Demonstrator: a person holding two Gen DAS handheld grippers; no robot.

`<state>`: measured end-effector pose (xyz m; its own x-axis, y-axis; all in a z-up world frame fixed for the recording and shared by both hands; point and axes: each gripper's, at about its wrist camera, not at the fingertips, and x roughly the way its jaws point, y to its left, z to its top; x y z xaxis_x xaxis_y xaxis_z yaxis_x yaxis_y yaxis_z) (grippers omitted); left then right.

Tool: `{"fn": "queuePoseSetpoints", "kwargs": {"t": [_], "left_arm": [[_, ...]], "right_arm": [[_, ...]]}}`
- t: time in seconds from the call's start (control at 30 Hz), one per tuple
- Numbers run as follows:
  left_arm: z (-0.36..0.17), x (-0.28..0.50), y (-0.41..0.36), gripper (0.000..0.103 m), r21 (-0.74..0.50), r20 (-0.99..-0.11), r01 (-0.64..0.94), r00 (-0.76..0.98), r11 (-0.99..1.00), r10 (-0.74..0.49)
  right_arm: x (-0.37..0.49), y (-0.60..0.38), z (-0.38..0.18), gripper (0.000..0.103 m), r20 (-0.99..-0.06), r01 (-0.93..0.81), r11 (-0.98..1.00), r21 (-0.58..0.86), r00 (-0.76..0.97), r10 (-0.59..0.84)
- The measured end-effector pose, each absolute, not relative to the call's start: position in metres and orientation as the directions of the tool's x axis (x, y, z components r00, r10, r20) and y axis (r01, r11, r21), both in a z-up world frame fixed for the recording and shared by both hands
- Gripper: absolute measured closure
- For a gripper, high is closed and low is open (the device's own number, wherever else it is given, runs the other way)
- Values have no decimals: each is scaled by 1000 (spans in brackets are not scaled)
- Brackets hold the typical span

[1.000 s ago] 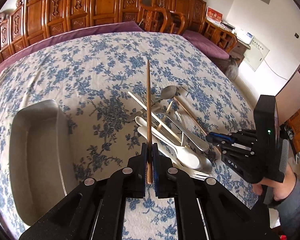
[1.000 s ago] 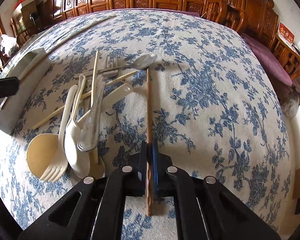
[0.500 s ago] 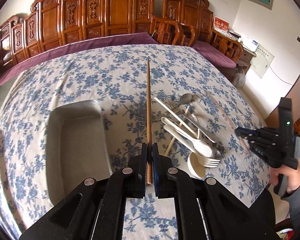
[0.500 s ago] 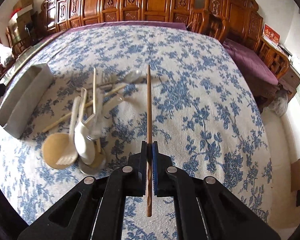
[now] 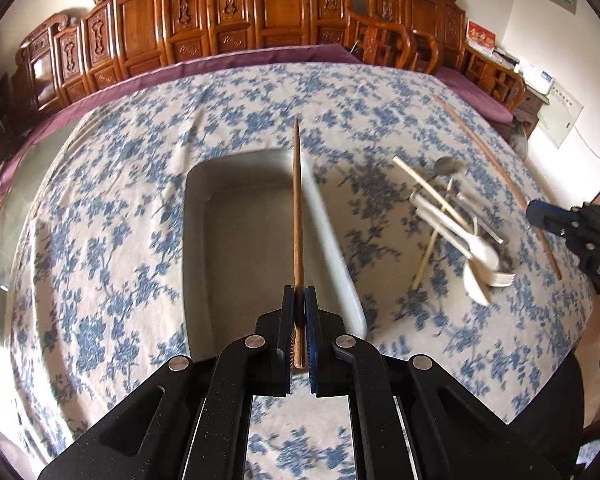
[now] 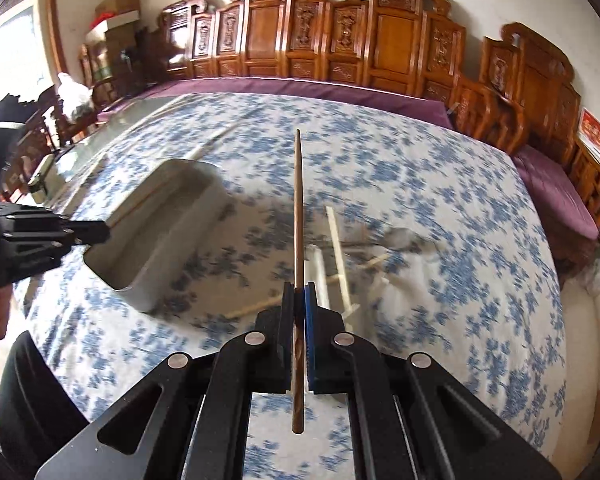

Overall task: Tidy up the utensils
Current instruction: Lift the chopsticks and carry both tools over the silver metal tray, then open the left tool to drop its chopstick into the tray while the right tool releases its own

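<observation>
Your left gripper (image 5: 299,320) has its jaws squeezed tight on a brown chopstick (image 5: 297,216). The stick points straight away from you, out over the right side of the grey tray (image 5: 196,240). The tray sits on the tabletop (image 5: 112,208), which has a white cloth with blue flowers. The tray looks bare inside, as far as you can see.

Your right gripper (image 6: 299,320) also has its jaws clamped on a second brown chopstick (image 6: 299,208). This stick has a twisty pattern on its near end, and that end pokes back past the jaws toward you. From the right wrist view, the tray (image 6: 148,288) is off to the left, and the left gripper (image 6: 100,232) holds its stick over it.

The pile of utensils (image 5: 460,232) lies on the cloth to the right of the tray. In the pile you can see pale chopsticks, white spoons, a pale fork and a metal spoon, all crossed over each other. In the right wrist view the pile (image 6: 340,264) is blurry and sits just behind your right jaws.

Carved wooden chairs (image 5: 260,32) stand at the far side of the tabletop.
</observation>
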<state>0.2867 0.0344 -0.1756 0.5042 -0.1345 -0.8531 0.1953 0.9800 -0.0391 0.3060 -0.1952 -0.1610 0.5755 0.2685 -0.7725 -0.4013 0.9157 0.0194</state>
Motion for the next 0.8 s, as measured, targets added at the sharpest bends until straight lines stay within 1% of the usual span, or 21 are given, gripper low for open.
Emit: {"fn": "queuePoseSetpoints", "kwargs": {"t": [0.23, 0.47, 0.53, 0.7, 0.8], "left_arm": [[-198, 292, 58, 99, -49, -888, 178, 443, 983, -125], [-202, 300, 68, 97, -71, -886, 150, 444, 986, -131], [-200, 300, 71, 89, -74, -880, 142, 456, 987, -132], [-185, 295, 84, 86, -71, -857, 116, 502, 991, -120], [-173, 290, 93, 81, -61, -840, 96, 532, 993, -103]], "right_arm": [[305, -148, -161, 97, -775, -473, 880, 51, 536, 334], [303, -111, -165, 97, -783, -516, 852, 90, 492, 381], [302, -101, -166, 97, -786, -525, 845, 101, 479, 392], [307, -78, -173, 97, -792, -537, 832, 140, 443, 419], [314, -64, -180, 97, -799, -534, 829, 164, 422, 429]]}}
